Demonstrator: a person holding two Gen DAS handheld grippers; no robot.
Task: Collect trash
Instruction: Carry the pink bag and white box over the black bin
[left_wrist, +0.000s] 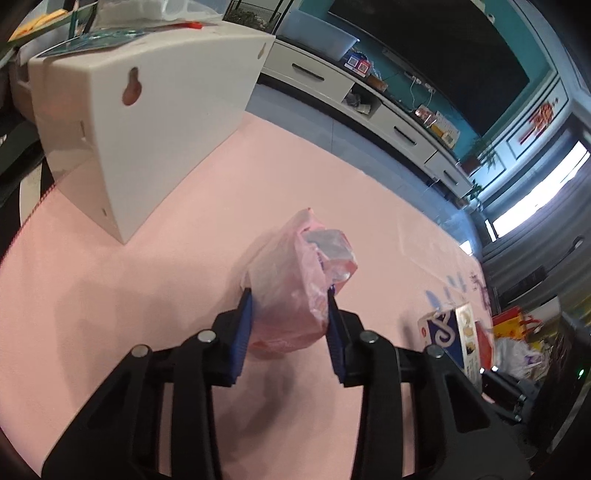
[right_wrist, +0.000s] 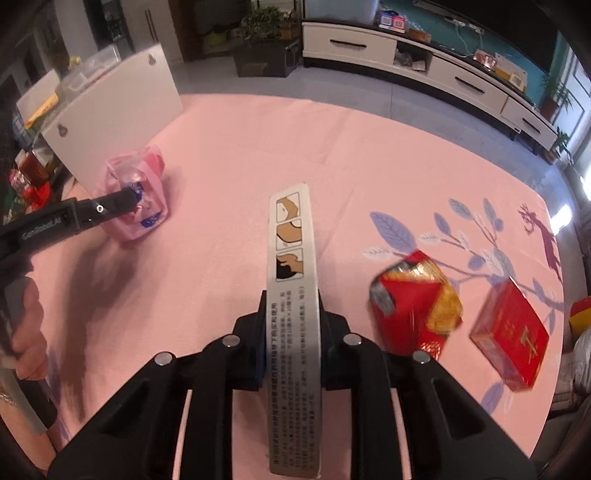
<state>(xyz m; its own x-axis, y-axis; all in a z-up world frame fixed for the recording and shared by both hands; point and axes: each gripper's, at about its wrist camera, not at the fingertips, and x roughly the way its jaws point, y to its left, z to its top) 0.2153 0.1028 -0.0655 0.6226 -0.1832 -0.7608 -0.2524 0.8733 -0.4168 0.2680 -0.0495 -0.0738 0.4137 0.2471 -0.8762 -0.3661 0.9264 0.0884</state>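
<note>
My left gripper is shut on a crumpled pink plastic bag with packaging inside, its blue pads pressing both sides just above the pink tablecloth. The right wrist view shows that same gripper at the left, gripping the pink bag. My right gripper is shut on a long, narrow grey box held on edge, with pictures and small print on its side. A crushed red pack and a red cigarette box lie on the cloth to its right.
A white box stands on the table's far left, also visible as the white box. A blue and white printed carton shows at the right edge. A person's hand holds the left gripper. A TV cabinet lies beyond the table.
</note>
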